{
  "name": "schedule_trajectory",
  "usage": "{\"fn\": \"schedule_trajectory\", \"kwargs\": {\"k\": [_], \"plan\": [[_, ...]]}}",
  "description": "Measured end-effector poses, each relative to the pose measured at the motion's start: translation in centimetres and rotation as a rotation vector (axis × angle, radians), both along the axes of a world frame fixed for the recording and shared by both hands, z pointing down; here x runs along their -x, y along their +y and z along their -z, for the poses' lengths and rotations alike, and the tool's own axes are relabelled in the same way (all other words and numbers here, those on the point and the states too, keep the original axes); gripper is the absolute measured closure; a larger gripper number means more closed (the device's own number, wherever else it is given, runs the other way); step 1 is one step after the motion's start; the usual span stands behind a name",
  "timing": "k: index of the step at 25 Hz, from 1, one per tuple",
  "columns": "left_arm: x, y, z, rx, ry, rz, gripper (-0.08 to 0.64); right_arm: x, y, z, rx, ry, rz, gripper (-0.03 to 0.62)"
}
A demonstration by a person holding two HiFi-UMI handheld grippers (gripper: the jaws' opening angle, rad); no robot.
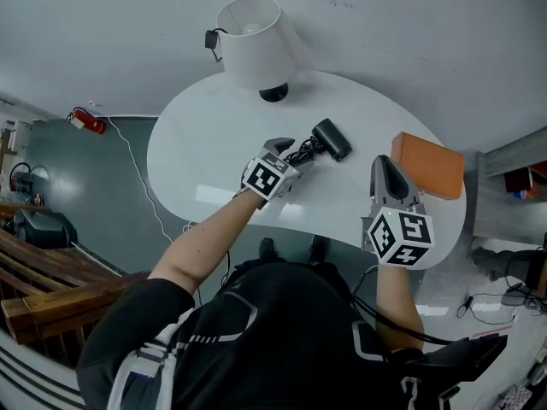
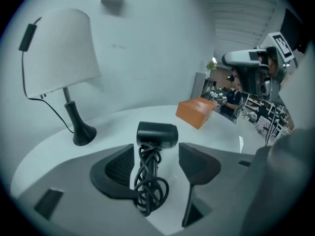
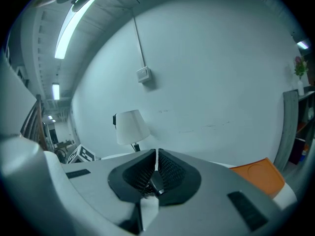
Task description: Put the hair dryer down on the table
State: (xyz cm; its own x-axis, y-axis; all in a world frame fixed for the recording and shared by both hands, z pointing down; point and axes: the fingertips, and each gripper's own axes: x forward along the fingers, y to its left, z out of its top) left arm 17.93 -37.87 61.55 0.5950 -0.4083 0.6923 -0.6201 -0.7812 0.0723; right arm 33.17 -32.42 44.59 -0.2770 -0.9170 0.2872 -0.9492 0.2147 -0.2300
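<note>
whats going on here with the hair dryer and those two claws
A person holds a claw in each hand. The black hair dryer lies on the white table with its cord bundled up. The left claw is open around that cord, pads not pressing, so the dryer looks set down and let go. The right claw is shut and empty, near the orange box.
</note>
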Motion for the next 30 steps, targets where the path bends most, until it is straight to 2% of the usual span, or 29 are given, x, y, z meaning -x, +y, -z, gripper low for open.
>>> {"fn": "schedule_trajectory", "kwargs": {"k": [2,6,10,16,20,23,26,30], "plan": [[0.3,0.6,1.9,-0.035,0.052,0.001,0.323,0.8,0.5,0.5,-0.004,0.002,-0.009,0.561],[0.9,1.8,5.0,-0.11,0.094,-0.035,0.364,2.2,1.4,1.6,-0.019,0.009,-0.026,0.561],[2.3,2.4,8.2,-0.136,0.21,0.026,0.445,3.8,2.1,2.5,-0.036,0.028,-0.034,0.561],[4.3,4.1,13.0,-0.168,0.375,0.061,0.549,5.5,3.5,3.9,-0.057,0.052,-0.055,0.561],[6.0,5.4,15.4,-0.191,0.446,0.07,0.554,6.8,4.4,4.5,-0.067,0.066,-0.069,0.561],[7.8,5.7,17.0,-0.252,0.465,0.102,0.554,8.1,5.3,5.2,-0.085,0.111,-0.072,0.561],[8.9,6.3,18.0,-0.297,0.448,0.068,0.554,9.7,6.0,5.8,-0.099,0.129,-0.064,0.561],[9.6,7.3,20.0,-0.306,0.503,0.054,0.554,10.6,6.7,6.4,-0.107,0.135,-0.086,0.561]]}}
